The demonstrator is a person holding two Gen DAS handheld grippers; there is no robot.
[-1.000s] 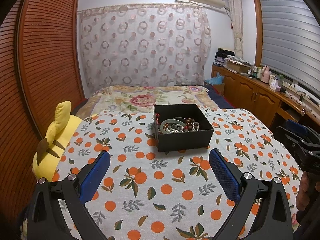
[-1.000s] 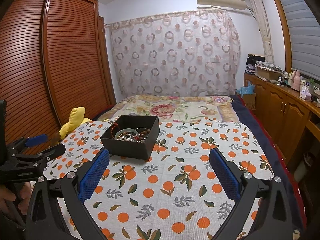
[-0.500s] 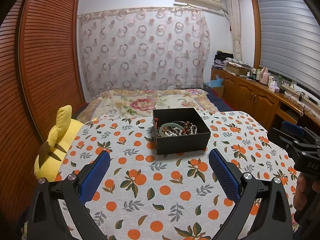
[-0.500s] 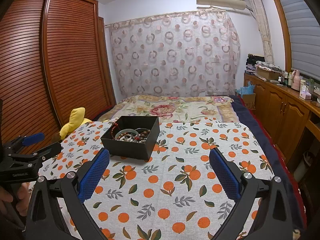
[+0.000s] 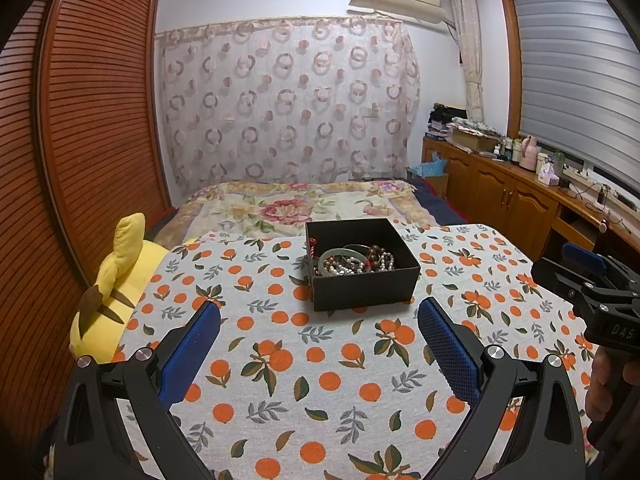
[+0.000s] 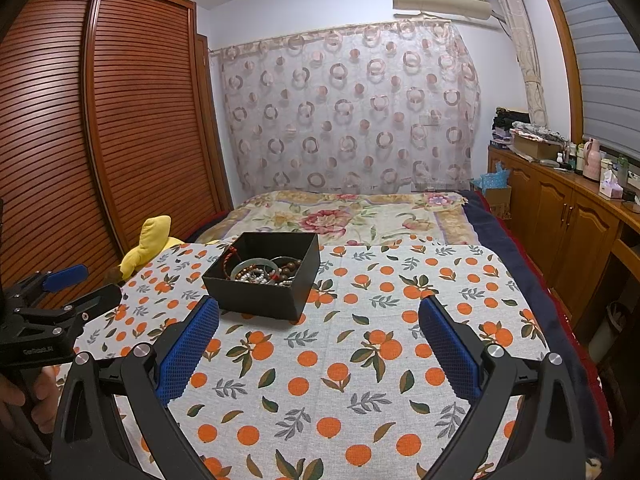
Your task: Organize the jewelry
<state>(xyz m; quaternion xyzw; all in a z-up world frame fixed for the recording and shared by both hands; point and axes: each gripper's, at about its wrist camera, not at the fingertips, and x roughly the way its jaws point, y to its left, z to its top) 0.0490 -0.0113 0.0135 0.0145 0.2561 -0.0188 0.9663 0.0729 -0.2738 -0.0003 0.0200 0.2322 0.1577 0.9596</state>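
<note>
A black open box (image 5: 362, 278) sits on the orange-print cloth (image 5: 280, 360) and holds a pale green bangle (image 5: 340, 258), pearl strands and brown beads. It also shows in the right wrist view (image 6: 262, 286), ahead and to the left. My left gripper (image 5: 319, 322) is open and empty, just short of the box's near wall. My right gripper (image 6: 319, 320) is open and empty, to the right of the box. Each gripper shows at the edge of the other's view.
A yellow plush toy (image 5: 110, 300) lies at the cloth's left edge beside the slatted wooden wardrobe (image 5: 80, 160). A floral bedspread (image 5: 304, 204) lies beyond the box. Wooden cabinets (image 5: 520, 200) with bottles run along the right wall.
The left wrist view has tilted up slightly, so the box sits a little lower in it. Both grippers stay open. The right wrist view is almost unchanged.
</note>
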